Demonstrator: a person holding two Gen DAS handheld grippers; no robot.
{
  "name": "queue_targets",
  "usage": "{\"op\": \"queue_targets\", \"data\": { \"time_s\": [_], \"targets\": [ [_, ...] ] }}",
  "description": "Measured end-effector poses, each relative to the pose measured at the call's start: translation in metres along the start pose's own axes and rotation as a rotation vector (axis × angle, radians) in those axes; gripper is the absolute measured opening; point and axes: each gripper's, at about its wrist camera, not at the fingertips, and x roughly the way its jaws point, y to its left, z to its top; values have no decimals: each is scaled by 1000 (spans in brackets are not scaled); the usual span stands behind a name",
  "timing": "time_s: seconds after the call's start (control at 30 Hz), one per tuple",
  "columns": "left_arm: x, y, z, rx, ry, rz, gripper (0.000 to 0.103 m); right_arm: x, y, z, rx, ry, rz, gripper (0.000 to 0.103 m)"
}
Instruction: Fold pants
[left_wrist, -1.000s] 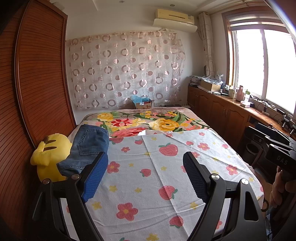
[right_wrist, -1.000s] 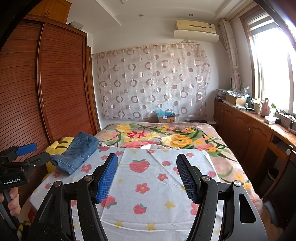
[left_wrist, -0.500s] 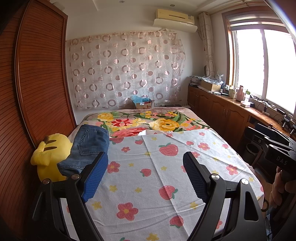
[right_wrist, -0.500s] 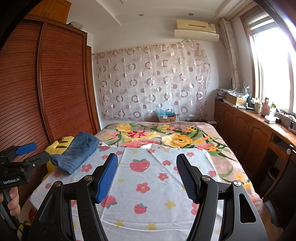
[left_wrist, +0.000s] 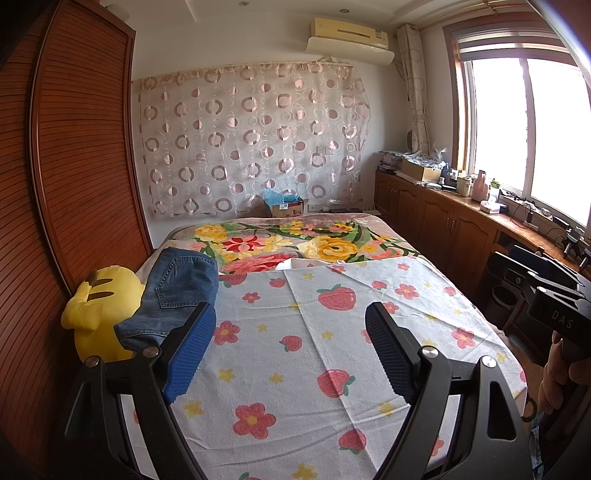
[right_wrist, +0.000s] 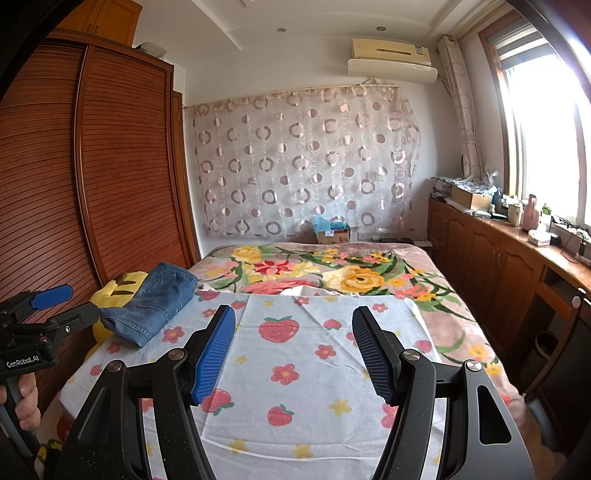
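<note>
The folded jeans (left_wrist: 173, 291) were laid lengthwise away beyond the left finger; both grippers (left_wrist: 290, 360) (right_wrist: 293, 354) were held spread, empty.

bed: white sheet (left_wrist: 295, 354) with strawberries and flowers, over a flowered blanket (left_wrist: 295, 243) | yellow plush toy (left_wrist: 99, 314) at the left edge, beside the wooden wardrobe (left_wrist: 74, 166) | far wall: curtain with circles (left_wrist: 251, 140), air conditioner (left_wrist: 349, 33) above | right: window (left_wrist: 524, 129), wooden cabinets (left_wrist: 436, 221)
</note>
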Motion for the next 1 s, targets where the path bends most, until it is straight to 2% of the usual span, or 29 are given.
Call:
{"op": "queue_targets", "data": {
  "time_s": [1.0],
  "targets": [
    [0, 0, 0, -1, 0, 0, 84, -1, 4, -1, 9, 2, -6, 68]
  ]
}}
